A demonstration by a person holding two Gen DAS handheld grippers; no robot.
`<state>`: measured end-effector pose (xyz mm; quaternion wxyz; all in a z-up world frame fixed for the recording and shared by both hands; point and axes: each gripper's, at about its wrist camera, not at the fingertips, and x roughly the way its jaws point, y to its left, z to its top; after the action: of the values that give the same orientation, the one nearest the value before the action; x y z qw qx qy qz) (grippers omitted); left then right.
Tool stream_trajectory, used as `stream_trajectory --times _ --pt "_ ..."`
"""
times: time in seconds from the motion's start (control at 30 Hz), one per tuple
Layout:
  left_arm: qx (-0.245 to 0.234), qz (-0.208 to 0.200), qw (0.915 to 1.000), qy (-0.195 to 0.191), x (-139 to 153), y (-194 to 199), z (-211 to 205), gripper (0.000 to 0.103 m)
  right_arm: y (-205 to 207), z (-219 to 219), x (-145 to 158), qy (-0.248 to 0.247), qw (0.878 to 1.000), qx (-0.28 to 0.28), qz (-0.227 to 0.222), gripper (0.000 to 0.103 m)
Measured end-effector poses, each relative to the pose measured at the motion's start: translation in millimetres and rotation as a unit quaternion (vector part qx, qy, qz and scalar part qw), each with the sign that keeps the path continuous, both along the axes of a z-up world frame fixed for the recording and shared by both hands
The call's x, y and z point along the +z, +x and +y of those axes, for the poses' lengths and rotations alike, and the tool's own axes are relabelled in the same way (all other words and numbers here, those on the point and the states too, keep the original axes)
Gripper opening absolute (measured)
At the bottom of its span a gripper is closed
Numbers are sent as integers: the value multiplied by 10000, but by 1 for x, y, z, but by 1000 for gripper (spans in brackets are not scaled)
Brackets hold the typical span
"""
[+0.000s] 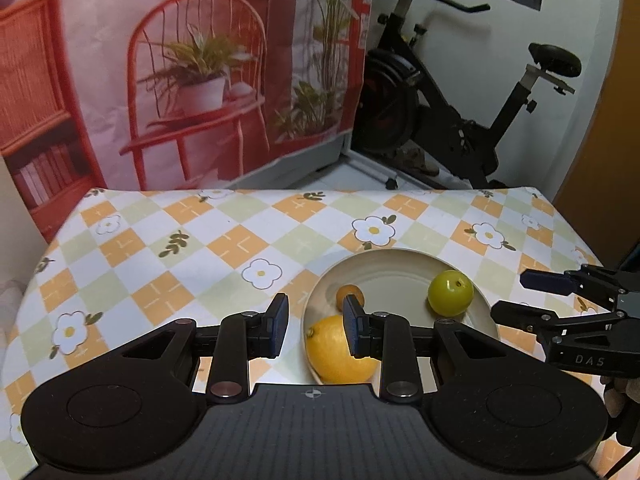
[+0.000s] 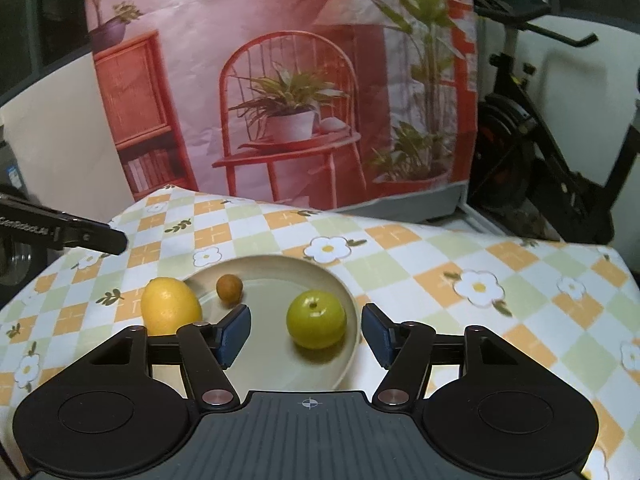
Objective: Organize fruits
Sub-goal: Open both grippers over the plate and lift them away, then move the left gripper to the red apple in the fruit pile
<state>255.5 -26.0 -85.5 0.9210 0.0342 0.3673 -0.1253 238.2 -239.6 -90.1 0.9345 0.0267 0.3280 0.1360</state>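
Cream plate (image 2: 352,344) at lower centre of the right wrist view holds a green fruit (image 2: 316,319), a small brown fruit (image 2: 229,287) and a lemon (image 2: 170,306) over its left rim. Right tool (image 2: 306,334) is spread and empty; left tool (image 1: 314,326) is narrowed to its tightest, pinching nothing. Withdraw both gently, clear of the rim, so nothing rolls onto the checked tabletop (image 2: 500,280).

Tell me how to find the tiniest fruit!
Look at the round cream plate on the flowery checked tablecloth. Three fruits sit in it: a big yellow lemon, a green apple, and between them toward the back a small fruit. It is the smallest and the only brownish-orange one.
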Motion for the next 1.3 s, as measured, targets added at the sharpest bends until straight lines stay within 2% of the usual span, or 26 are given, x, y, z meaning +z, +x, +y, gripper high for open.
stream_trajectory --times 0.23,0.37,0.47,0.57,0.77,1.07,1.3 --pt "119 -172 9997 -85 10 -28 11 31 -27 -6 3 140 9998 -156 33 66" --pt "166 -233 9996 -81 13 -41 19 31 -43 -5 4 97 9997 -201 -21 74" --pt "202 -322 9993 1 15 -51 22 33 -54 -3 6 38 9995 -293 -135 85" --pt "294 -409 9987 -4 16 -62 27 41 -63 -2 9 87 9988 -430 -204 94" --pt "361 -503 9980 -116 18 -85 29 41 -81 1 13 213 9974 -644 -238 102" --pt "253 -523 9980 -249 13 -116 20 42 -116 7 21 305 9955 -840 -325 103" --pt "349 -467 9977 -338 8 -126 25 42 -129 18 23 327 9970 -655 -238 103"
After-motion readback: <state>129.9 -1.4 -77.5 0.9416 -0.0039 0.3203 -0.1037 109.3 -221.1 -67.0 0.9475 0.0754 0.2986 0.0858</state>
